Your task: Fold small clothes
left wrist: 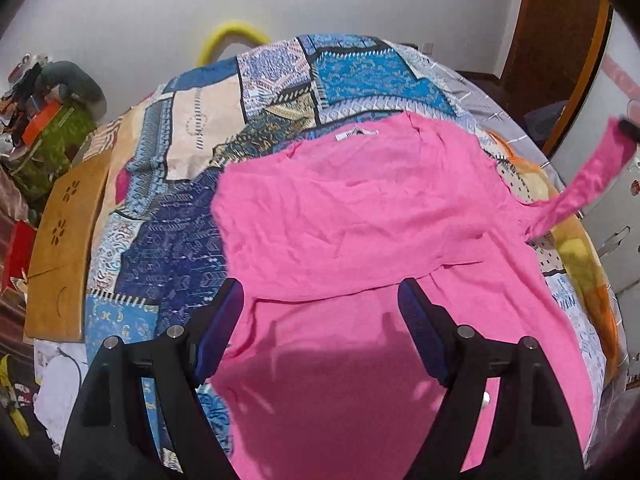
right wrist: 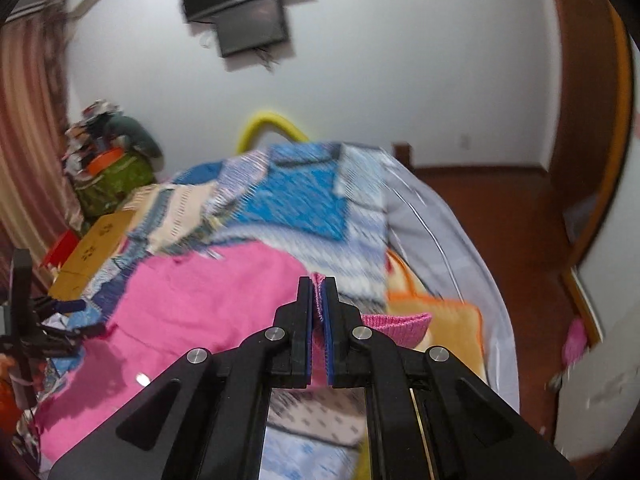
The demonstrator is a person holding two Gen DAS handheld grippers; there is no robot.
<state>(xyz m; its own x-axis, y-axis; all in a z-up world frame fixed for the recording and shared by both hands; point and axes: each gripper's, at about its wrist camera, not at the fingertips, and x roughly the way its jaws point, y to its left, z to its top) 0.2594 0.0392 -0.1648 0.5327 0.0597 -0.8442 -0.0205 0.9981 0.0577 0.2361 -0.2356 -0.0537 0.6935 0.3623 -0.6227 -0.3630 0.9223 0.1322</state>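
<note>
The pink sweater (left wrist: 360,216) lies spread on the patchwork bedspread (left wrist: 208,128), under the wide-open left gripper (left wrist: 320,312); the right gripper (right wrist: 319,308) pinches its sleeve cuff (right wrist: 404,326) aloft.

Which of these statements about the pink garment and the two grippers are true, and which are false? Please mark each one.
1. The right gripper is shut on the pink sleeve. True.
2. The left gripper holds the pink garment. False: its jaws stand open above the cloth, gripping nothing.
3. The garment lies on a patterned bedcover. True.
4. The sleeve lies flat on the bed. False: it is lifted off the bed, stretched up to the right gripper.
5. The garment's neck label is visible. True.
</note>
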